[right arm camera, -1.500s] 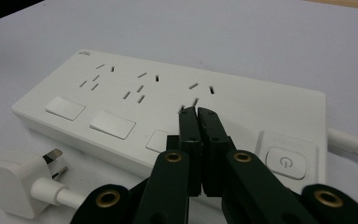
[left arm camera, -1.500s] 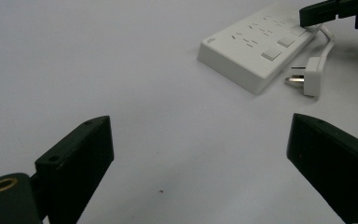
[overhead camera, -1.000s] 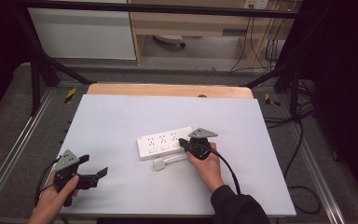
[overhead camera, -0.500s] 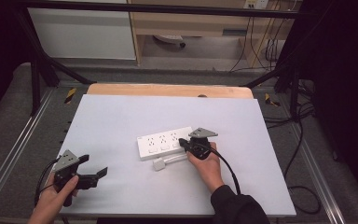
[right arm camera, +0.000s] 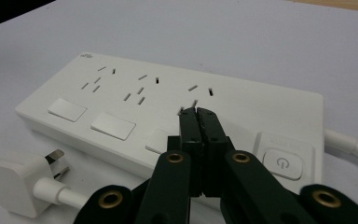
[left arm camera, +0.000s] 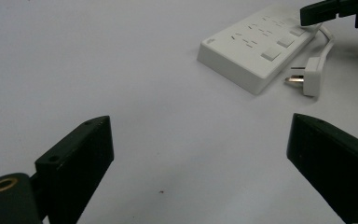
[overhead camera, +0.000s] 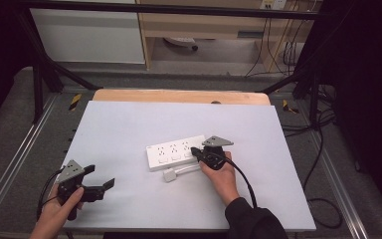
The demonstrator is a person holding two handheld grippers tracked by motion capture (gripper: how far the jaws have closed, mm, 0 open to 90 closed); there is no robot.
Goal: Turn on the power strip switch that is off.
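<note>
A white power strip (overhead camera: 176,152) with three sockets and rocker switches lies mid-table, its white plug (overhead camera: 170,175) resting just in front of it. My right gripper (overhead camera: 195,150) is shut with nothing between the jaws. In the right gripper view its tips (right arm camera: 196,114) sit over the strip (right arm camera: 121,93) by the third socket, left of the round power button (right arm camera: 283,163); whether they touch it I cannot tell. My left gripper (overhead camera: 100,177) stands open near the front left corner, far from the strip. In the left gripper view its jaws (left arm camera: 200,135) frame bare table, with the strip (left arm camera: 251,51) beyond.
The strip's white cable (right arm camera: 349,144) leaves its right end and curls back to the plug (right arm camera: 14,184). The white tabletop (overhead camera: 129,124) has a wooden edge (overhead camera: 179,95) at the back. Metal rails (overhead camera: 10,169) run along both sides.
</note>
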